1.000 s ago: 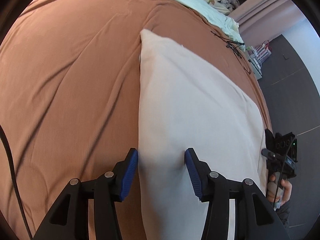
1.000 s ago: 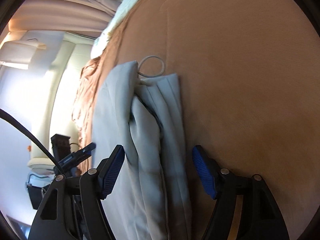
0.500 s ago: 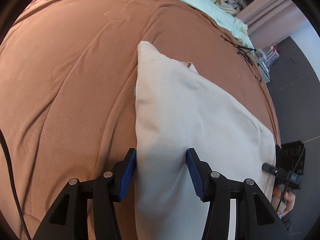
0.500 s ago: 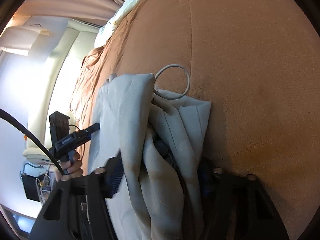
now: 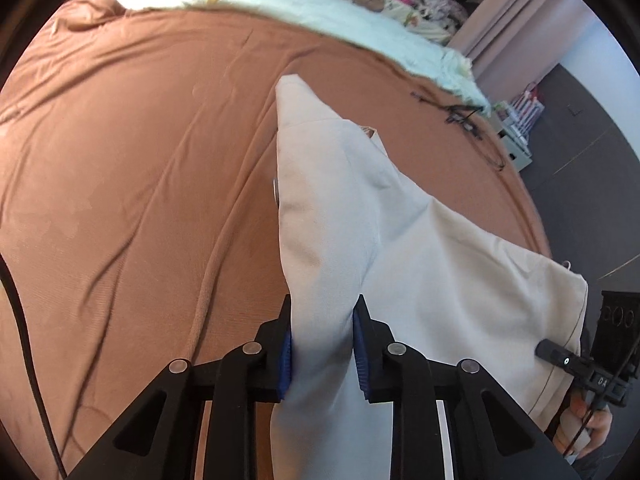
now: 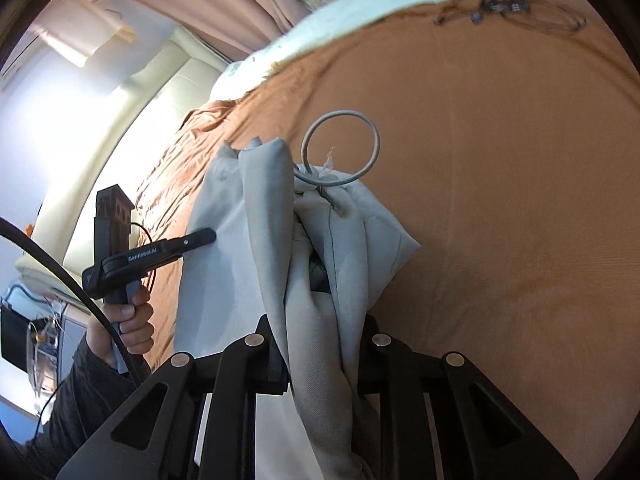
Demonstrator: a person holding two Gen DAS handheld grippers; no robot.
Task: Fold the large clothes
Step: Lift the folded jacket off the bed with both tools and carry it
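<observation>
A large cream garment (image 5: 400, 248) lies on the brown bedspread (image 5: 140, 160), lifted at the near edge. My left gripper (image 5: 323, 336) is shut on its left edge, fabric pinched between the blue pads. In the right wrist view the same garment (image 6: 320, 248) looks grey, bunched in folds, with a looped drawstring (image 6: 340, 148) at its far end. My right gripper (image 6: 320, 356) is shut on the bunched fabric. Each view shows the other gripper: the right one (image 5: 576, 364) and the left one (image 6: 152, 256) at the cloth's opposite side.
A pale blanket (image 5: 320, 12) and stuffed toys lie along the far end of the bed. A black cable (image 5: 460, 112) lies on the bedspread at the far right. Grey floor (image 5: 592, 152) lies beyond the right edge. Curtains (image 6: 240, 4) hang behind.
Both grippers have closed on the garment and lifted its near edge. The cloth has risen off the bedspread and bunched, with the far corners dragged nearer.
</observation>
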